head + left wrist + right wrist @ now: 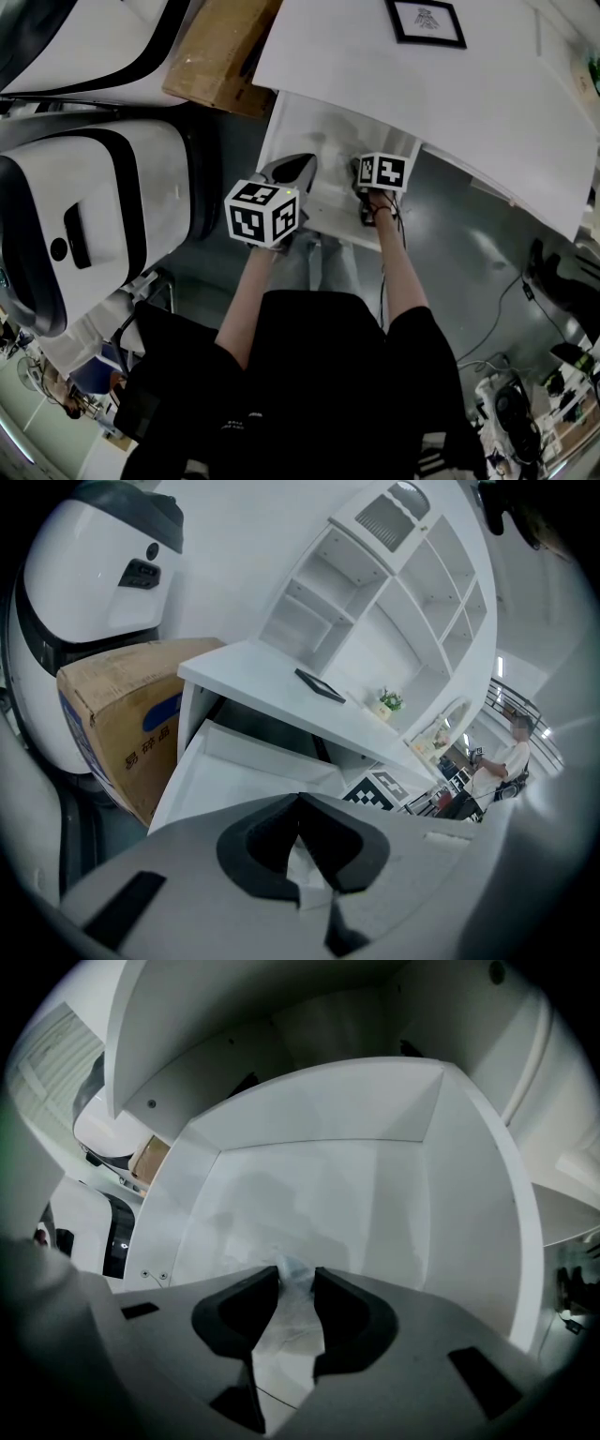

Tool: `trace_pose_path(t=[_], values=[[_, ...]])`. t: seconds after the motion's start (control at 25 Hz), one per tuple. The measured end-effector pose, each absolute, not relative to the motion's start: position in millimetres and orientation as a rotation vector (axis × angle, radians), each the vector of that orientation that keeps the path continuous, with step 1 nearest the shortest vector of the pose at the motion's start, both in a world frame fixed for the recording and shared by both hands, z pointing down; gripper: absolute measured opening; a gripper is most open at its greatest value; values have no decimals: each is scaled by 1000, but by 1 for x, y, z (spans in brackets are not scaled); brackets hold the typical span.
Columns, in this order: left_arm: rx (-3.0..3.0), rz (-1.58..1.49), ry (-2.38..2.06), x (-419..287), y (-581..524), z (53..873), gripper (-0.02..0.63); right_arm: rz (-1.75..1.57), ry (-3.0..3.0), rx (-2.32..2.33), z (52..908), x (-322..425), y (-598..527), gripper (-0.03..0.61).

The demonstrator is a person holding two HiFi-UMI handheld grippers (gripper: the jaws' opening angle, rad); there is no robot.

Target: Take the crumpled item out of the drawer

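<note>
At my 9 o'clock sits one cardboard box (pixel 112 724). I have two grippers. The left gripper (pixel 300 797) hangs over the left edge of the one open drawer (pixel 487 1194), its tips pressed together. The right gripper (pixel 295 1274) is down inside that drawer, clamped on the single crumpled item (pixel 292 1316). Bare drawer floor runs toward 12 o'clock, and walls rise at 9 and 3.

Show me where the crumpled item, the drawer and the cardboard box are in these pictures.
crumpled item (pixel 292 1276), right gripper view, its upper end.
drawer (pixel 319 1110), right gripper view, its back wall.
cardboard box (pixel 127 733), left gripper view, its printed side.
</note>
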State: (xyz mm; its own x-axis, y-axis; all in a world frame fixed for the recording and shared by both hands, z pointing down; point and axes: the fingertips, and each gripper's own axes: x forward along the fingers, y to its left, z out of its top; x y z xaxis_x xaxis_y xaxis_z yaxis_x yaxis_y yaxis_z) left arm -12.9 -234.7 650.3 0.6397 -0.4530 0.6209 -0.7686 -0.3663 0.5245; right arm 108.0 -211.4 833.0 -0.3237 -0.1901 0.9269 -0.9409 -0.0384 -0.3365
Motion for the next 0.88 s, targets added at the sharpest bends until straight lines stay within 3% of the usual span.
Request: trace_pose_path(t=[0.28,0.88], values=[[2022,472,-959,-15,-234,649,-2,1409,-1592,1184,828,105,-211,69],[2060,460,-996,-30,-215,620,-2,1339,-1839,1174,751,94,-211,44]])
